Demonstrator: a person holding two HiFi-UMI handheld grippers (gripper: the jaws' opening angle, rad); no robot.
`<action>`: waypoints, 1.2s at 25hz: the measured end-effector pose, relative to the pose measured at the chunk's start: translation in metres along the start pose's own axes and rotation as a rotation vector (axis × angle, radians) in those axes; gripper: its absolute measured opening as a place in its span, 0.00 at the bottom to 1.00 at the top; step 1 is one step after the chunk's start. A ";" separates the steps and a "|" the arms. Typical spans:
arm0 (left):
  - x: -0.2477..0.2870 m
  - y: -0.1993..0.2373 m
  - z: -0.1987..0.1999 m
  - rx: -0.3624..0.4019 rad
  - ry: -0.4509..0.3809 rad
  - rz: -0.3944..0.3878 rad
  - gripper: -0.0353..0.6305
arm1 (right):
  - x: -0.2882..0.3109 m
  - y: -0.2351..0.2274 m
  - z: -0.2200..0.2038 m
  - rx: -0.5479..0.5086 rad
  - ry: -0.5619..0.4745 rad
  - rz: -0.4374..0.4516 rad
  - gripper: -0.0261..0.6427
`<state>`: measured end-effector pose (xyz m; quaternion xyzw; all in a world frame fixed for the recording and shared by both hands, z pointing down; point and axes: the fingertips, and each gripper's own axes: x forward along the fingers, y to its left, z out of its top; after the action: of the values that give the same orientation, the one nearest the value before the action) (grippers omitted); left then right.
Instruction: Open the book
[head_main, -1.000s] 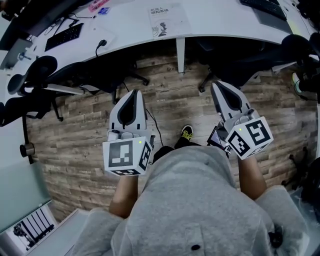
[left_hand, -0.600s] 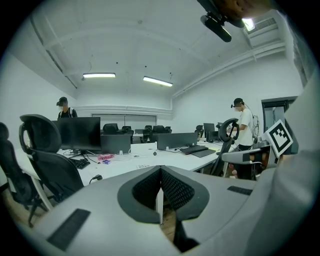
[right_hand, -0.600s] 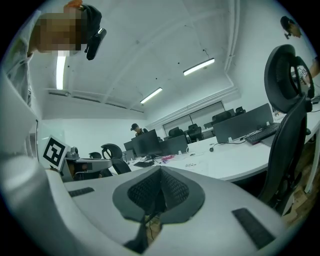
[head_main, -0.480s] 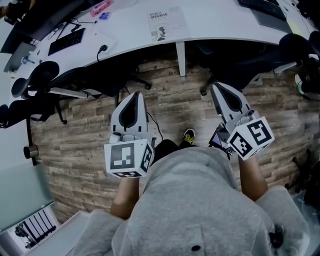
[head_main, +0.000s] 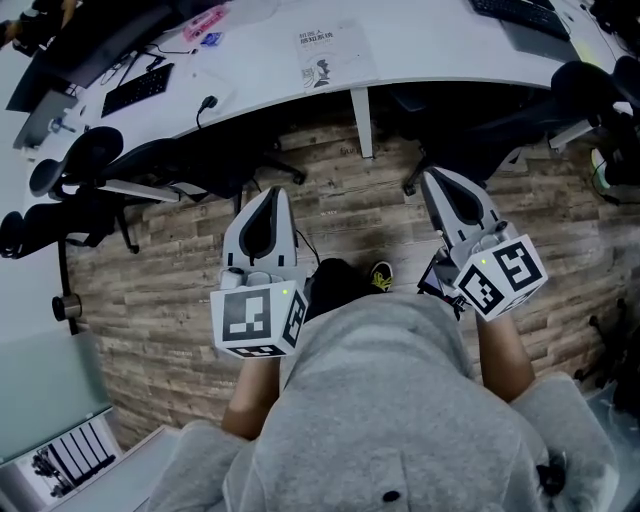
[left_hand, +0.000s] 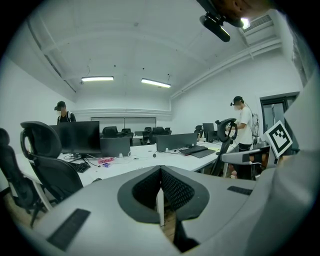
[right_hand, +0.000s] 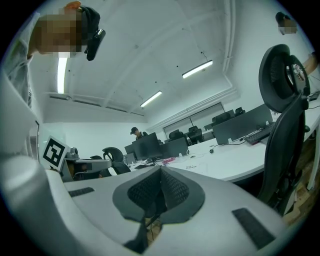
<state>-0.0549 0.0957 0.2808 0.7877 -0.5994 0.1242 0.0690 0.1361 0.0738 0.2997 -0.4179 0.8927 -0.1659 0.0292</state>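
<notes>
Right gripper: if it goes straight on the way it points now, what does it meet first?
Nothing close. The right gripper, jaws shut, points across the wood floor at the white desk. Its near edge is likely first contact, though the gripper may pass just over the top. Depth is unclear.

an open-plan office: long white desks (head_main: 430, 40) with monitors (left_hand: 80, 137), keyboards (head_main: 135, 88) and black swivel chairs (left_hand: 49, 170).

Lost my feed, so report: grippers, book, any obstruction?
Left gripper shut, empty; right gripper shut, empty. Book closed, flat on desk, grippers short of it. Office chairs tucked under desk either side.
</notes>
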 end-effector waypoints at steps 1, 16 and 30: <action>0.000 -0.001 0.001 0.003 -0.001 -0.001 0.07 | -0.001 0.000 0.000 0.000 -0.003 0.000 0.08; -0.006 0.001 0.001 -0.006 -0.028 -0.001 0.07 | -0.010 0.005 -0.002 -0.017 -0.002 -0.010 0.08; 0.014 0.018 0.004 -0.018 -0.036 -0.006 0.07 | 0.014 -0.003 0.007 -0.038 -0.001 -0.019 0.08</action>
<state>-0.0684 0.0769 0.2801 0.7910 -0.5994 0.1042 0.0655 0.1304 0.0594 0.2948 -0.4270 0.8917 -0.1490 0.0200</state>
